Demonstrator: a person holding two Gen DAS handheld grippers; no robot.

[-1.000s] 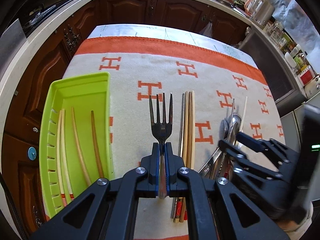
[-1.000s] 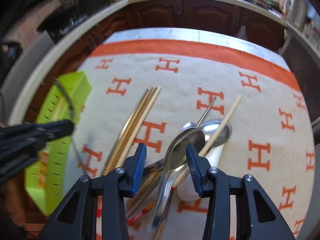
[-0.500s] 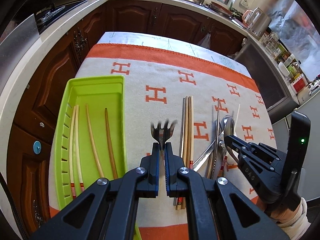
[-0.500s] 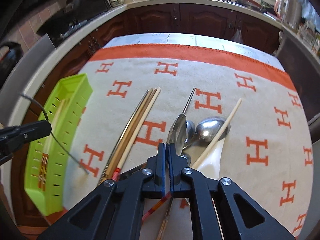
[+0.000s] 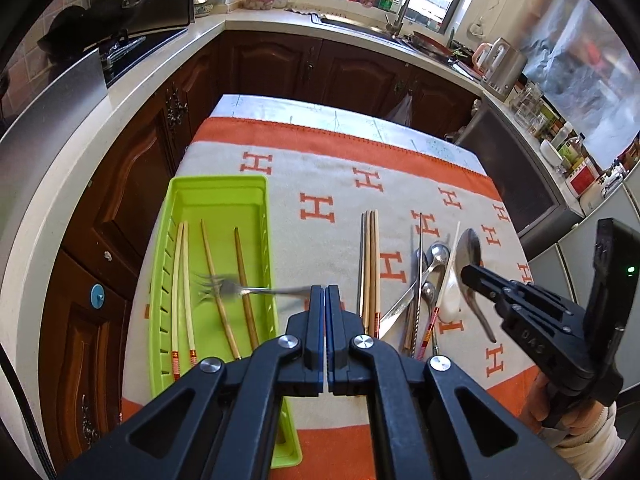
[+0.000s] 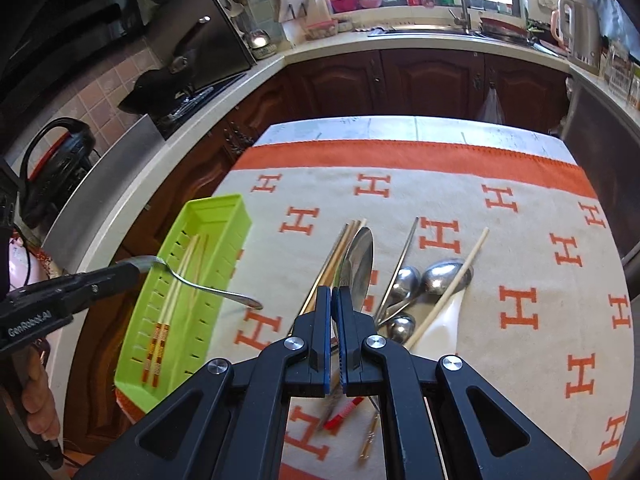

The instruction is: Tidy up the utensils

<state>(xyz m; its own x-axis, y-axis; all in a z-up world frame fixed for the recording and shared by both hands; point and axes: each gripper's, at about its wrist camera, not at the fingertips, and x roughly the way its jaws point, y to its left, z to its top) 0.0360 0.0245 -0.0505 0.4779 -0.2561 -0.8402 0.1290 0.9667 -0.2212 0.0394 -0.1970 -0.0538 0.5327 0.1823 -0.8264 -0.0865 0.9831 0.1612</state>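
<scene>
My left gripper [image 5: 325, 292] is shut on the handle of a metal fork [image 5: 224, 290]. The fork sticks out sideways to the left, blurred, above the green tray [image 5: 218, 200], which holds several chopsticks [image 5: 180, 280]. My right gripper [image 6: 332, 292] is shut on a large metal spoon [image 6: 360, 260], held off the cloth with its bowl pointing away. In the left wrist view that spoon [image 5: 470, 248] hangs from the right gripper [image 5: 470, 276] over the utensil pile. In the right wrist view the left gripper [image 6: 132, 268] holds the fork [image 6: 208, 289] beside the tray [image 6: 216, 208].
On the orange-and-cream cloth [image 6: 520, 240] lie several metal spoons [image 6: 444, 276], a white ceramic spoon [image 6: 444, 324], loose chopsticks [image 5: 370, 264] and a steel rod [image 6: 404, 256]. Dark wood cabinets and a counter ring the table. A person's hand [image 6: 38, 392] grips the left tool.
Both grippers have risen. The right jaws closed on the large spoon and lifted it from the pile. The fork swung from pointing forward to sideways over the tray.
</scene>
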